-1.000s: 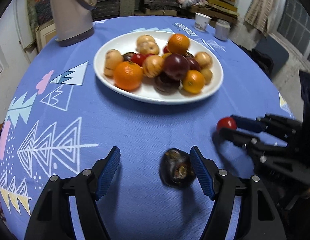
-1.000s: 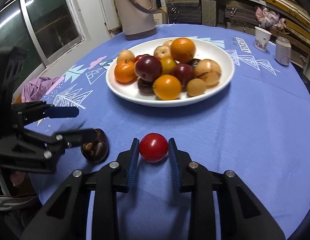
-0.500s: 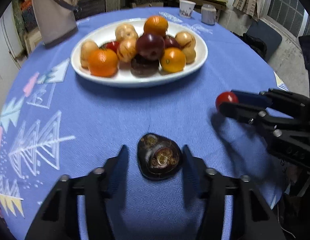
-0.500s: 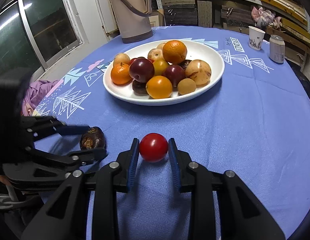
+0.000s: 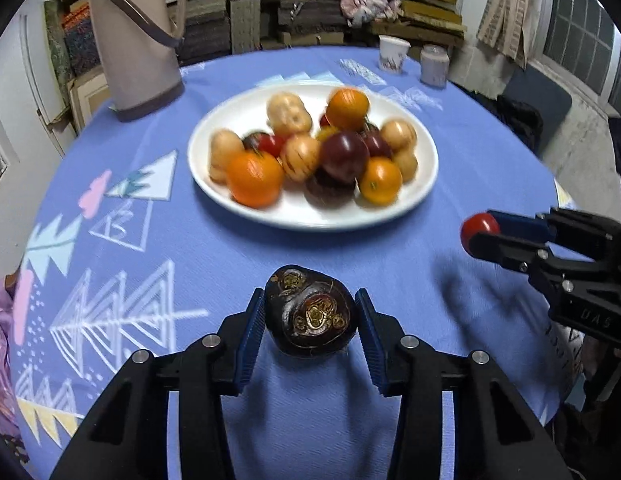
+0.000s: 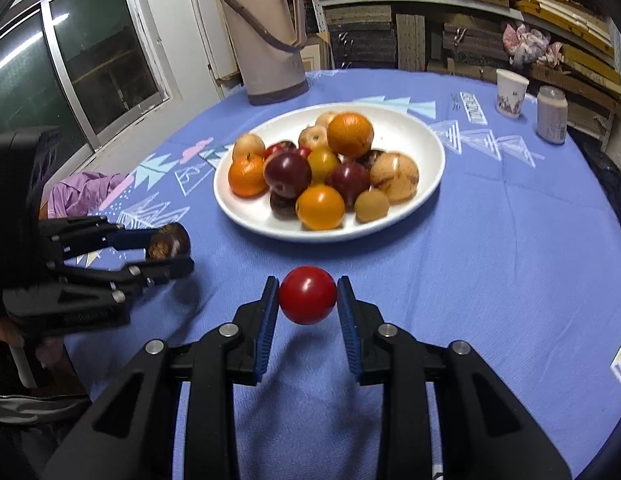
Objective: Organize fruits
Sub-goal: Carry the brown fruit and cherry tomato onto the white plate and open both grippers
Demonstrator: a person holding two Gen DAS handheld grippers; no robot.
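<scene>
A dark brown fruit (image 5: pixel 310 320) with golden spots hangs just above the blue tablecloth. My left gripper (image 5: pixel 309 302) is closing on it, and both blue pads press its sides. In the right wrist view the same fruit (image 6: pixel 166 242) shows between the left gripper (image 6: pixel 168 250) at the left. My right gripper (image 6: pixel 307 286) is shut on a small red fruit (image 6: pixel 307 296), held a little above the cloth. It shows at the right of the left wrist view as red fruit (image 5: pixel 476 226) in the right gripper (image 5: pixel 484 236). A white plate (image 5: pixel 310 222) piled with several fruits sits beyond both grippers, also seen as plate (image 6: pixel 430 136).
A beige thermos jug (image 5: pixel 134 40) stands at the table's far left. A paper cup (image 5: pixel 392 52) and a small can (image 5: pixel 433 65) stand at the far right. Purple cloth (image 6: pixel 86 192) lies off the table's left edge. Stacked shelves line the back wall.
My left gripper has closed from wide open onto the dark fruit and lifted it off the cloth. The right gripper has kept its hold on the red fruit.
</scene>
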